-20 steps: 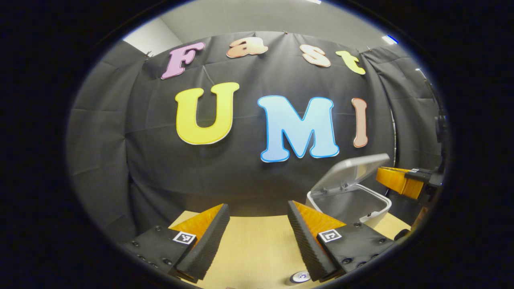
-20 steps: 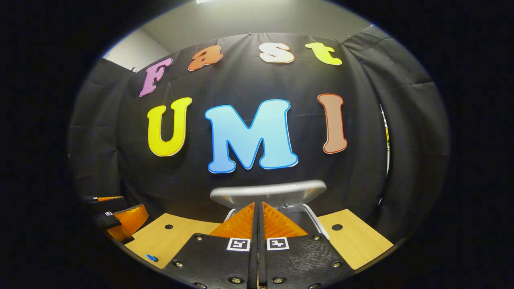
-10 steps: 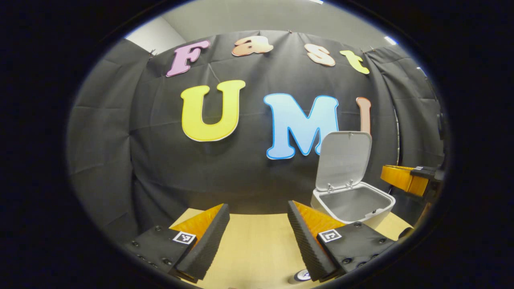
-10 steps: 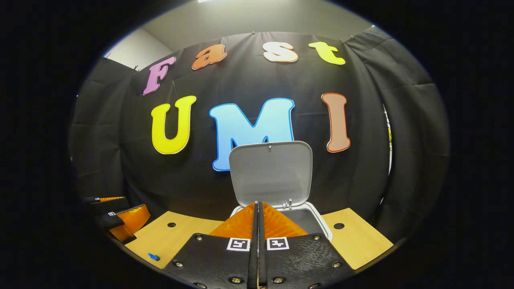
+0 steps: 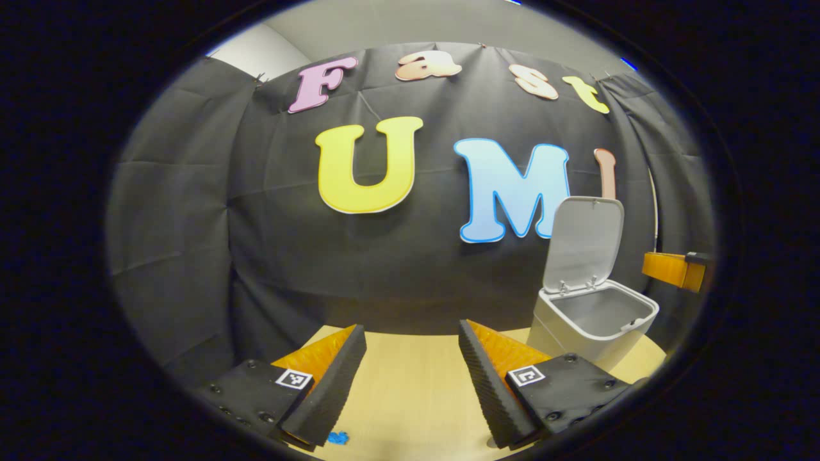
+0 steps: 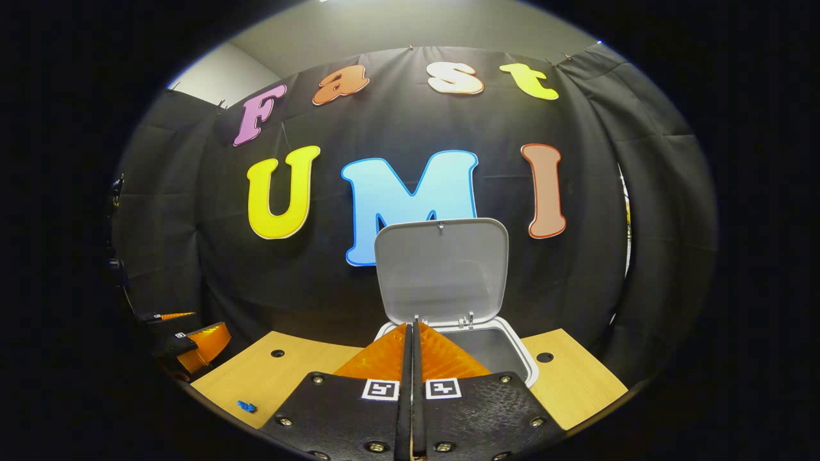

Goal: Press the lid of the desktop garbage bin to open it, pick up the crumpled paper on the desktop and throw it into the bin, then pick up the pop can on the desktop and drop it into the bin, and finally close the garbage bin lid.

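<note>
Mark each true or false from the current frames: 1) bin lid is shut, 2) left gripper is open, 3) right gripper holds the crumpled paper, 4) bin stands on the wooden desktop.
1) The bin lid is shut. False: it stands raised, nearly upright, over the open garbage bin.
2) The left gripper is open. True: its fingers stand apart with bare desktop between them.
3) The right gripper holds the crumpled paper. False: its fingers are closed together with nothing between them.
4) The bin stands on the wooden desktop. True.
</note>
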Demonstrator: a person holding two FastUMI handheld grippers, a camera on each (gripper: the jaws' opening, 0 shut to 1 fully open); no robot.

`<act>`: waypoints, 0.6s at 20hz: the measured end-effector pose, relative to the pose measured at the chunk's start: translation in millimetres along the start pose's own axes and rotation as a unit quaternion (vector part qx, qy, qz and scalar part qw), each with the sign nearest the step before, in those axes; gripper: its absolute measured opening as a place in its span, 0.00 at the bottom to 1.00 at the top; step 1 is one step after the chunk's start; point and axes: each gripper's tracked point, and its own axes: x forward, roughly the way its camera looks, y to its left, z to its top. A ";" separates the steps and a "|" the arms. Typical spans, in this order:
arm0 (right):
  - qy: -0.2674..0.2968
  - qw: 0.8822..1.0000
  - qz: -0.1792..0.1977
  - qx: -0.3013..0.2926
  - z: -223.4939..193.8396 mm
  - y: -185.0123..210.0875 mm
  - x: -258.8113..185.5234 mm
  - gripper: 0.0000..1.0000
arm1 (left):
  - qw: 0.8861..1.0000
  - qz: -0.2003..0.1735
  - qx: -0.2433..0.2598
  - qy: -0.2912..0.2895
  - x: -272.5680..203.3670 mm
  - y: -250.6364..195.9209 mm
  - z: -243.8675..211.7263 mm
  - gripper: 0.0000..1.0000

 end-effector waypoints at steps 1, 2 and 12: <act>0.001 1.000 0.001 0.000 -0.1 1.1 0.6 0.01 | 1.000 0.009 0.000 0.002 0.8 10.0 -2.6 0.95; 0.002 1.000 0.002 -0.001 -1.4 2.1 0.9 0.01 | 1.000 0.017 0.000 0.005 0.8 19.7 -5.9 0.96; 0.016 1.000 0.014 -0.009 -9.6 10.4 1.0 0.01 | 0.994 0.085 -0.036 0.049 -1.2 103.4 -62.5 0.95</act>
